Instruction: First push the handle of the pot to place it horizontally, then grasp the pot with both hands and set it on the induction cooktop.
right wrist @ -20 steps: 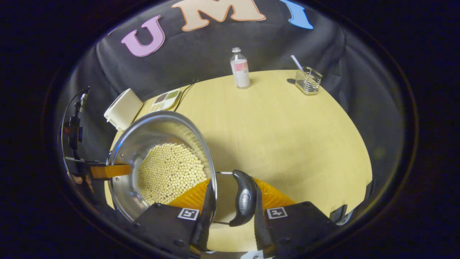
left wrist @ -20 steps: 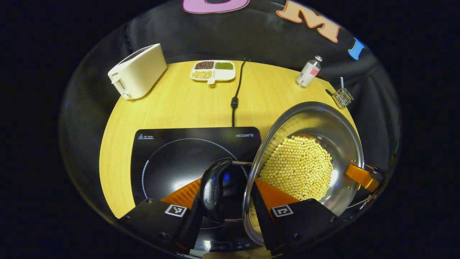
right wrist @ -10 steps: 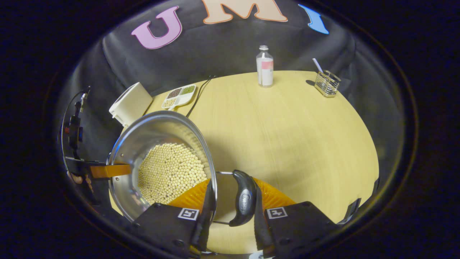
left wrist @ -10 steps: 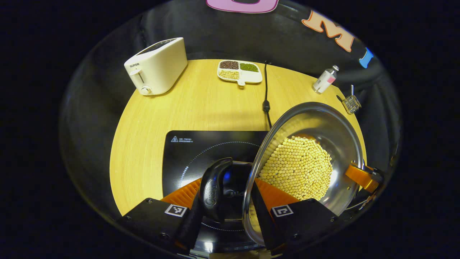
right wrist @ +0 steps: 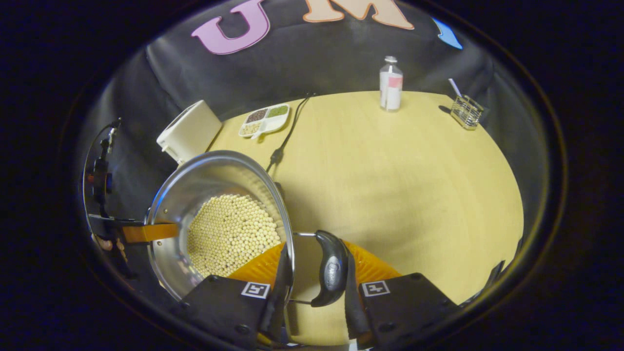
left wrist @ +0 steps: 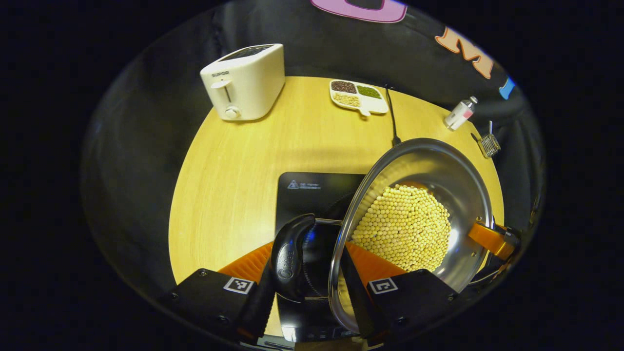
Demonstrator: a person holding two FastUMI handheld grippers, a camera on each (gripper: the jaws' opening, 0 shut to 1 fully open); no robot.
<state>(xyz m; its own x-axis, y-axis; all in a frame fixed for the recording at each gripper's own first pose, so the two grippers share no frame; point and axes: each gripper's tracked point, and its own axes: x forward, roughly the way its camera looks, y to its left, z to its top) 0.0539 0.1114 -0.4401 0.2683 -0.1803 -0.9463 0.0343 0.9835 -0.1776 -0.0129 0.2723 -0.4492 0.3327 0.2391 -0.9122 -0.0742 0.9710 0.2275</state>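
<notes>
A steel pot (left wrist: 441,173) full of pale round beans is held between both grippers. My left gripper (left wrist: 307,265) is shut on the pot's black side handle (left wrist: 290,253), one finger outside the handle and one inside the rim. Across the pot, my right gripper (left wrist: 492,240) grips the far rim. In the right gripper view the pot (right wrist: 195,187) is at the lower left, and my right gripper (right wrist: 312,270) is shut on the other black handle (right wrist: 331,268). My left gripper (right wrist: 141,232) holds the opposite side. The black induction cooktop (left wrist: 312,195) lies partly beneath the pot.
On the round wooden table (left wrist: 234,161) a white toaster (left wrist: 243,80) stands at the back left. Behind the pot are a divided dish of beans (left wrist: 358,96), the cooktop's black cord (left wrist: 392,122), a small bottle (right wrist: 390,84) and a wire basket (right wrist: 466,111).
Both grippers have carried the pot leftward across the table. The cooktop, earlier to the pot's left, now reaches under it. Both grips are unchanged.
</notes>
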